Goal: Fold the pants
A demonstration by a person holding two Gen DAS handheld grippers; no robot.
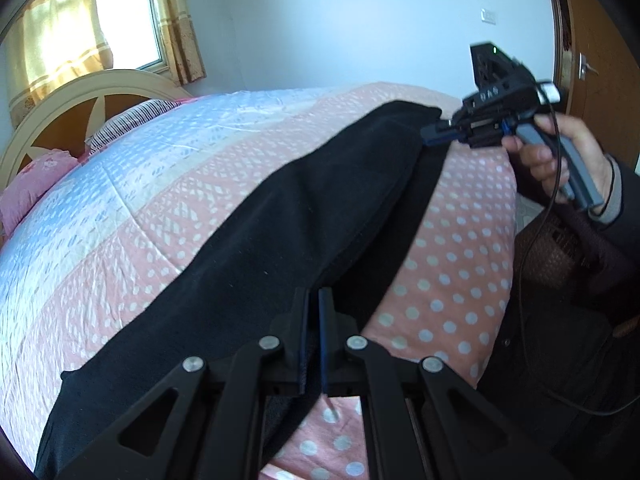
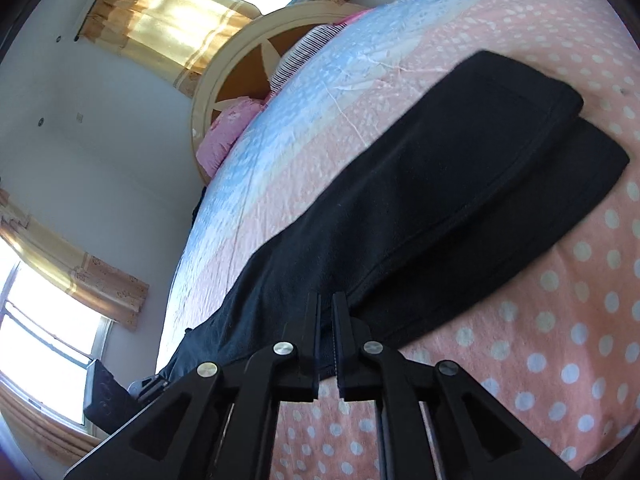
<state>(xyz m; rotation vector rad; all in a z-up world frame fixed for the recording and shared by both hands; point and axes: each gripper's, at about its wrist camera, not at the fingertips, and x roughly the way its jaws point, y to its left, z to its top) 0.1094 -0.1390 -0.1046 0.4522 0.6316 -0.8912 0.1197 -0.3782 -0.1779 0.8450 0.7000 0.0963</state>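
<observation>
Black pants (image 1: 280, 216) lie stretched along a pink dotted quilt (image 1: 452, 280) on a bed, with one layer over the other and slightly offset. At the bottom of the left wrist view, my left gripper (image 1: 314, 300) is shut on the near edge of the pants. My right gripper (image 1: 432, 136), held by a hand (image 1: 560, 160), pinches the same edge towards the far end. In the right wrist view the pants (image 2: 440, 184) run away to the upper right. There the right gripper (image 2: 326, 304) is shut, with black cloth between its fingers. The left gripper's body (image 2: 116, 396) shows at the lower left.
The quilt turns to blue and white stripes (image 1: 132, 184) towards a round headboard (image 1: 80, 96) with a pink pillow (image 1: 32, 184). Curtained windows (image 1: 124, 20) stand behind the bed. A wooden door (image 1: 592, 60) is at the right. The person's dark sleeve (image 1: 600, 260) is beside the bed's edge.
</observation>
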